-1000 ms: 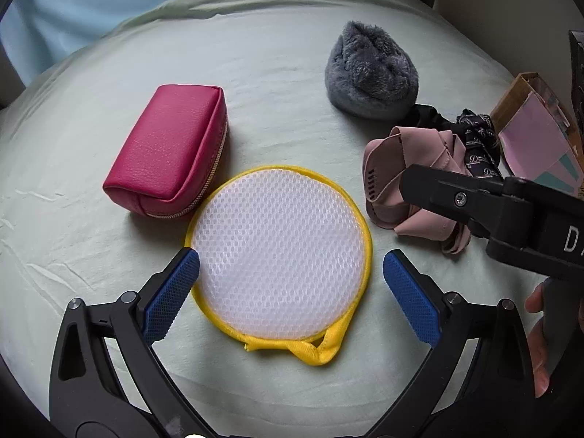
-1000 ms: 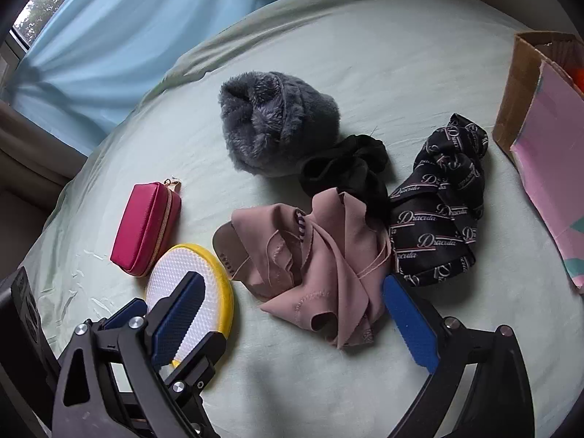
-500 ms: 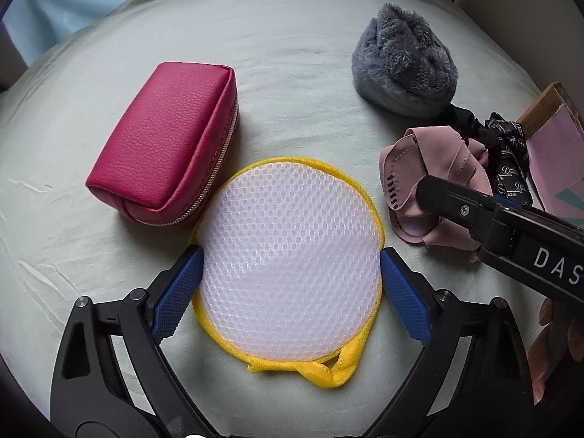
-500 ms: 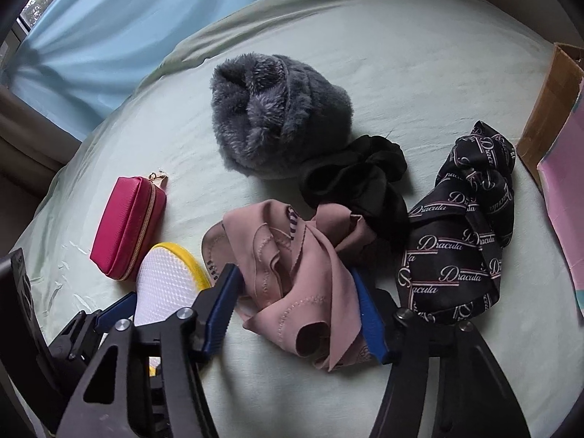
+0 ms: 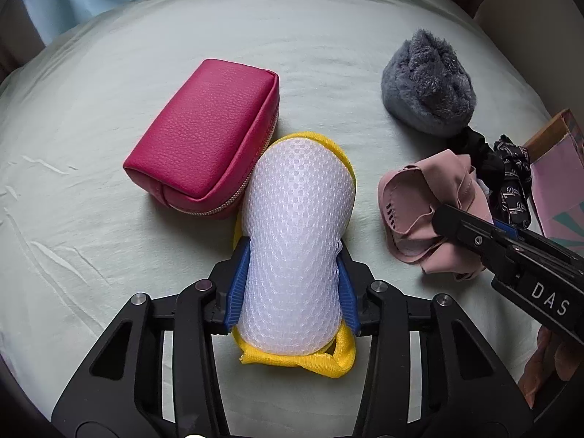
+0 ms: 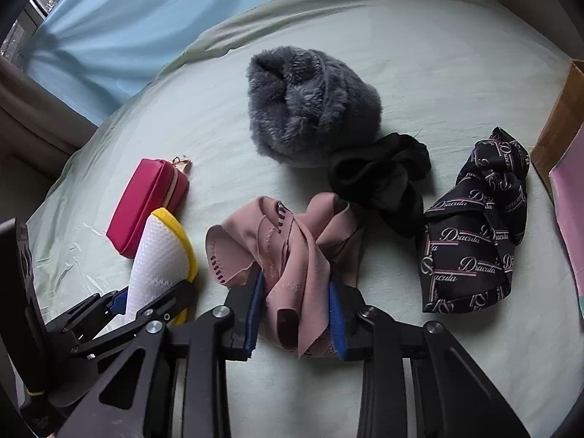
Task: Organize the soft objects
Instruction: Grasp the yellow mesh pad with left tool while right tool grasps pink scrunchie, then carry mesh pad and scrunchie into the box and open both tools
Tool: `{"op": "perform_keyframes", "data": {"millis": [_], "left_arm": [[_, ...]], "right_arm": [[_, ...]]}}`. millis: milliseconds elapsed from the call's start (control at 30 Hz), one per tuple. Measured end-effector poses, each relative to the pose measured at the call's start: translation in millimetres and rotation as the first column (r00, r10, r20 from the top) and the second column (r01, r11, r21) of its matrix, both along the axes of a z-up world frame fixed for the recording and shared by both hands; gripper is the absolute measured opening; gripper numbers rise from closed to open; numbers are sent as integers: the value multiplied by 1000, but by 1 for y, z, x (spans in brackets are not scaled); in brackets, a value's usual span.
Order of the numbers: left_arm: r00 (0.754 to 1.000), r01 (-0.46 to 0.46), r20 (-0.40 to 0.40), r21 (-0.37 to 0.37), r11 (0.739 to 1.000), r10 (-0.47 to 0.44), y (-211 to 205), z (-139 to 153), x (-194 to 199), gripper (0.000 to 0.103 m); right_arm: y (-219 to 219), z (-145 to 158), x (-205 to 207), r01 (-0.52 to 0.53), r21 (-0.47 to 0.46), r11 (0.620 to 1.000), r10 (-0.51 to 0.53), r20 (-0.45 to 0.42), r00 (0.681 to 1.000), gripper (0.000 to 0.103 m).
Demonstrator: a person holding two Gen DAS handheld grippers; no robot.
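Observation:
My left gripper [image 5: 292,284] is shut on the white mesh pouch with yellow trim [image 5: 297,226], squeezing its round shape into a bulging oval; the pouch also shows in the right wrist view [image 6: 160,255]. My right gripper [image 6: 296,310] is shut on the crumpled pink cloth [image 6: 292,248], which also shows in the left wrist view [image 5: 423,200]. A magenta zip pouch [image 5: 204,138] lies just left of the mesh pouch. A grey furry item [image 6: 310,102], a black scrunchie [image 6: 383,175] and a black printed scarf [image 6: 474,226] lie beyond on the pale green sheet [image 6: 438,54].
A cardboard box with a pink panel [image 5: 558,182] stands at the right edge of the bed. A light blue curtain [image 6: 127,36] hangs behind the bed at the far left. The other gripper's black arm [image 5: 511,252] crosses the left wrist view at the right.
Both grippers moved forward and closed. The left one squeezed the flat round mesh pouch into an oval. The right one closed on the pink cloth.

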State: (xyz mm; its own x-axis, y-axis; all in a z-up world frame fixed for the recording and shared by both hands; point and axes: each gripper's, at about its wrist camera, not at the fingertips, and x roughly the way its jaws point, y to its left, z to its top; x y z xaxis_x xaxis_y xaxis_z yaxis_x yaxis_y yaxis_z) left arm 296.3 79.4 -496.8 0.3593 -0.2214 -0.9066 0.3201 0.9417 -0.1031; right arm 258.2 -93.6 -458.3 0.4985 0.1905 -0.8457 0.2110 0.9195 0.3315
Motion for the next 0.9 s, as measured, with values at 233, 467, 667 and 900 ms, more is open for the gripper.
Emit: {"op": "perform_keyframes", "data": {"millis": [233,467,667,900], "left_arm": [[1000,-18,6,-13,1000,18,1,22,-19,39],[997,-57,45,-19,998,58,8,76,-34,39],[991,-83,106,-36,996,87,-3,143,-44,39],[977,-100,187,-26,995,103,-34,212,-73,39]], "right_arm": [[5,22,-13,-32,5,999,32,22,999,26],[-2,66,-18,-45,-15,999,46,61,997,26],[-15,124,-31,-70,-41,997,74,115,991,26],[-42,194,-52,-124,-65,990,134,182,974,26]]}}
